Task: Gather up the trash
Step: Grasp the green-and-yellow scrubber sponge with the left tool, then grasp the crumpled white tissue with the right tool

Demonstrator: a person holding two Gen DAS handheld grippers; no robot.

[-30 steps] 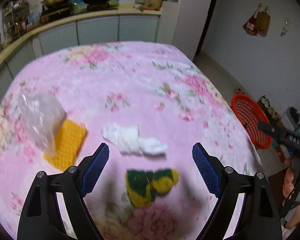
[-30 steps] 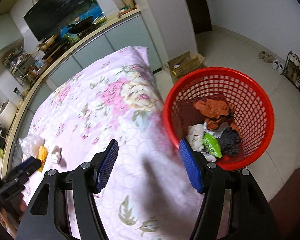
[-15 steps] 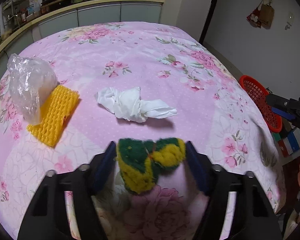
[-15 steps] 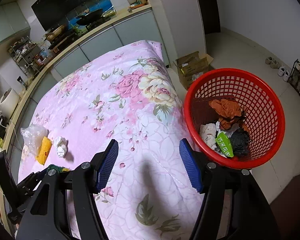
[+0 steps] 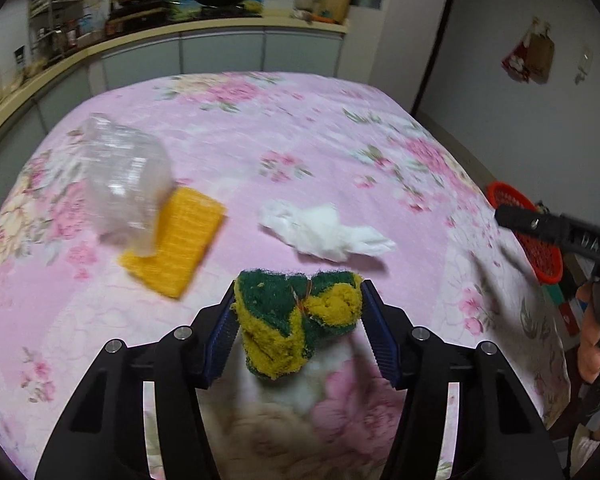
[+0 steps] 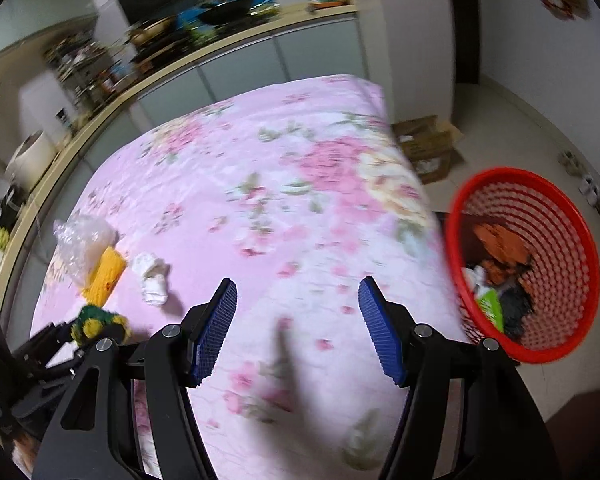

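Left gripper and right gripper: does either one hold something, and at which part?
The left gripper, its jaws just closing, clamps the green-yellow sponge by its two sides. The right gripper is open, holding nothing.

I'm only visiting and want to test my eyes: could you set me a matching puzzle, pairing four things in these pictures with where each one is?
Things:
1. green and yellow sponge
2. clear plastic bag
3. white tissue wad
4. red basket

Places:
A. on the floor beside the bed, with rubbish inside
B. lying partly over the yellow foam net
C. between the pads of the left gripper
D. alone on the pink bedspread, just beyond the sponge

Pairs: 1-C, 2-B, 3-D, 4-A
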